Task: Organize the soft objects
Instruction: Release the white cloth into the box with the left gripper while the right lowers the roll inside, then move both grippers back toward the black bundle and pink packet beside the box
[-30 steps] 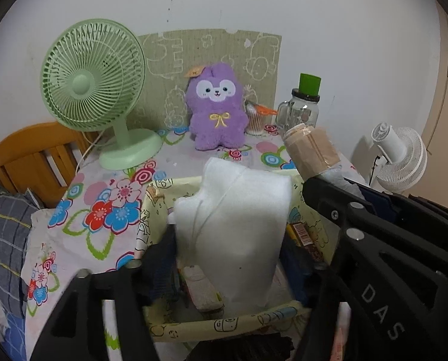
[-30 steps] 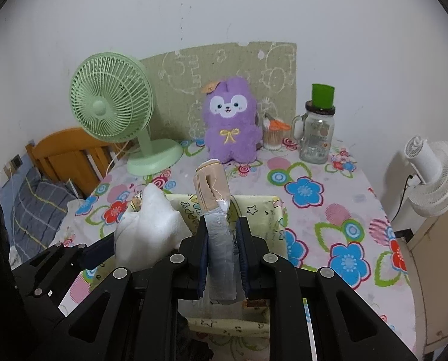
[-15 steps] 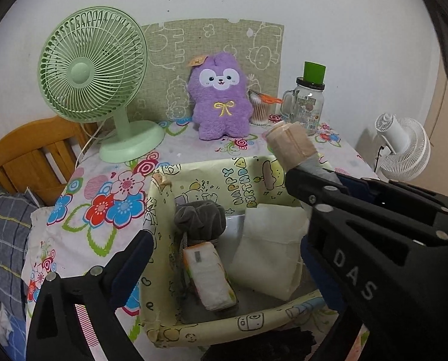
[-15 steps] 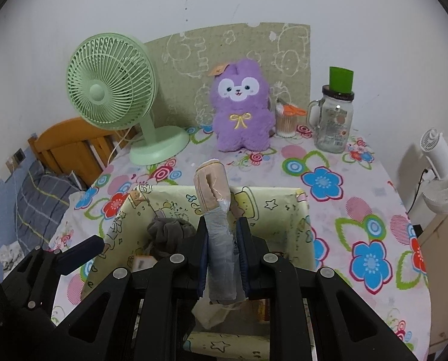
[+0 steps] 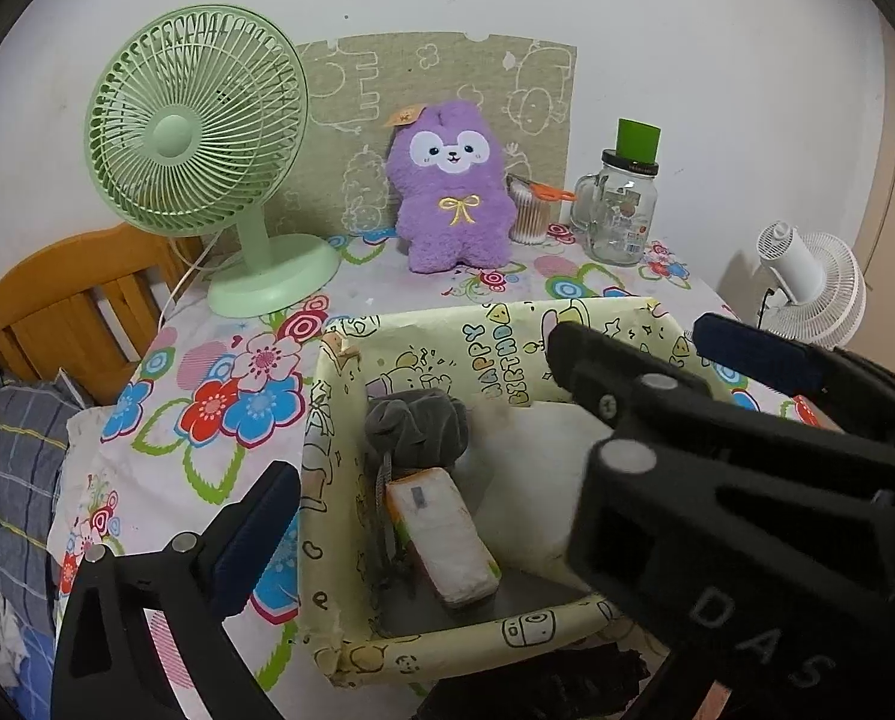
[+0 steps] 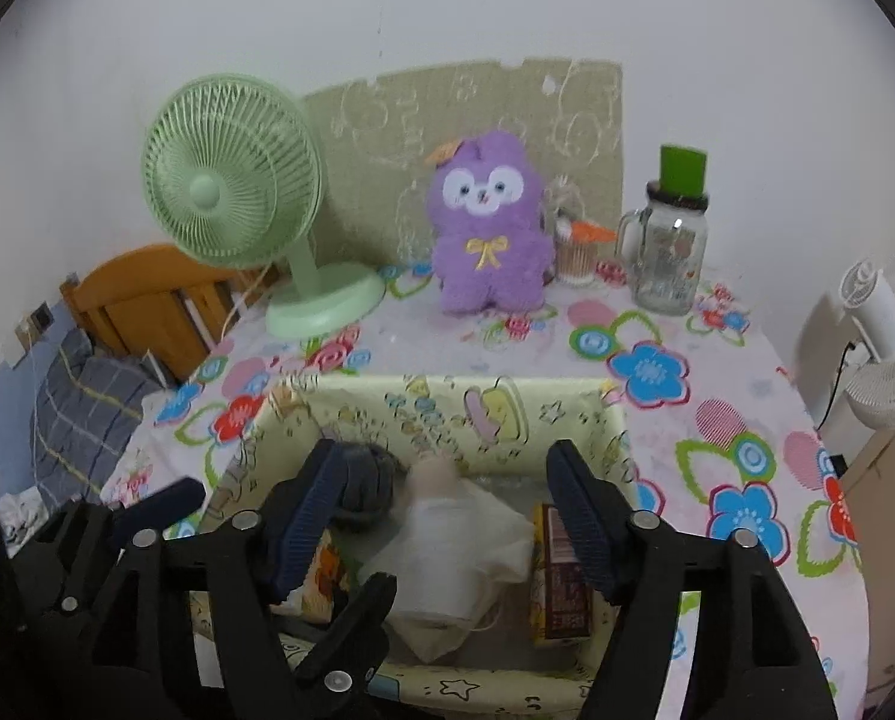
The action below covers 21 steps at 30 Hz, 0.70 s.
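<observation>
Box (image 6: 612, 450), yellow paper, on the flowered table: thin walls may buckle if the tongs dip.
White bag (image 6: 453, 552), inside: could snag.
Sock roll (image 6: 432, 474), inside, just dropped.
Right tongs (image 6: 444, 516): just opened, empty.
Left tongs (image 5: 423, 426): spread wide, empty.

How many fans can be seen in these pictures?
2. The green fan stands on the table at the back left, beside the purple plush. The white fan stands off the table at the right edge. Others may be hidden outside the views.
</observation>
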{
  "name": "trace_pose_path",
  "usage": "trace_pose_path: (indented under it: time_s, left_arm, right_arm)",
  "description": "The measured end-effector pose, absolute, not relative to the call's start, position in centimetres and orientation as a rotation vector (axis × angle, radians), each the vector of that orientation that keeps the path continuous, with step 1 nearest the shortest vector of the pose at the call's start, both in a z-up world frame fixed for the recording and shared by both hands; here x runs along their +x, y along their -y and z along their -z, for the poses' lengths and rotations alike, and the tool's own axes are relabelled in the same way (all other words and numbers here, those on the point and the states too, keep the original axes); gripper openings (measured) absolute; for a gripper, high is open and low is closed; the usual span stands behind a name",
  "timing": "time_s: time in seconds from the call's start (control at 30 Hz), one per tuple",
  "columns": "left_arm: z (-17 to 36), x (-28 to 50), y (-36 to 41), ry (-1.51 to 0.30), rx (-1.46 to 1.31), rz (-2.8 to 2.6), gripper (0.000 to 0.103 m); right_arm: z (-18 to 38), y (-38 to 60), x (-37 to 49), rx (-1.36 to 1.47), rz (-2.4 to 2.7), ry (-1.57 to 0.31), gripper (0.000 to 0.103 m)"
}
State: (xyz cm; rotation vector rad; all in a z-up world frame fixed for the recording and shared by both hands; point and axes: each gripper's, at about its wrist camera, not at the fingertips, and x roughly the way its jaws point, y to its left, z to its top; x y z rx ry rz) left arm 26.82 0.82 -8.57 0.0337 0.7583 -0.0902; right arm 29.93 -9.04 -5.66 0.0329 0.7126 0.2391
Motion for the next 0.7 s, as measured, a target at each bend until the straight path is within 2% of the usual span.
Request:
trace_pose_path:
  time_s: [0.7]
  left_arm:
    - [5.4, 23.3, 0.2, -0.692, 0.035, 0.091, 0.103]
  right_arm:
    - [2.1, 10.2, 25.7, 0.014, -0.202, -0.646, 0.079]
